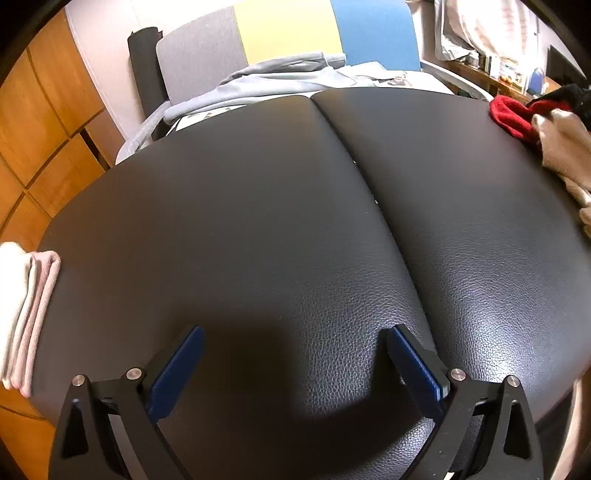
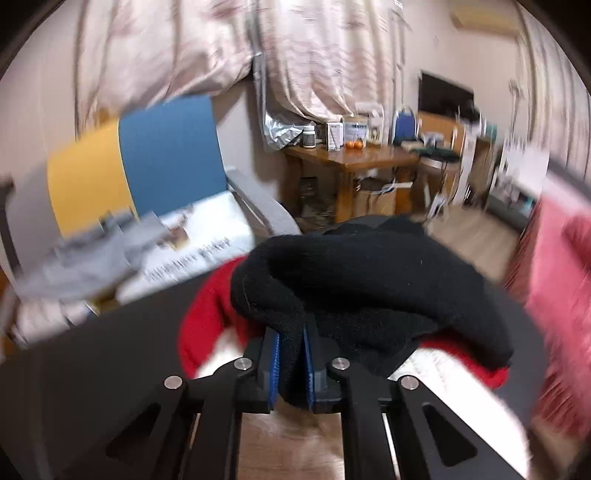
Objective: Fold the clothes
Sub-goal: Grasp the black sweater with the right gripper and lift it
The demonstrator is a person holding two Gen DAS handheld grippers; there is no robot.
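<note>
Work surface: a black padded leather top (image 1: 258, 206) with a seam running down its middle, filling most of the left wrist view.
Left gripper (image 1: 293, 334): it hangs over the bare leather, pointing down at it; its two blue-padded fingers (image 1: 181, 365) stand wide apart with nothing between them.
Right gripper (image 2: 290, 339): its blue pads are drawn in narrow and pinch a fold of a black knitted garment (image 2: 369, 280), which bulges up and over the fingertips.
Pile of clothes: under the black garment lie a red knit (image 2: 207, 317) and a pale cream piece (image 1: 561, 147); the left wrist view places this heap at the far right edge of the leather top.
Folded stack: pale pink and white cloths (image 1: 26, 310), neatly folded, sit at the left edge of the top.
Behind the top: a grey garment (image 1: 266, 81) lies spread on a chair with grey, yellow and blue back panels (image 1: 288, 29).
Background: a wooden table (image 2: 354, 158) with jars and boxes, blurred.
</note>
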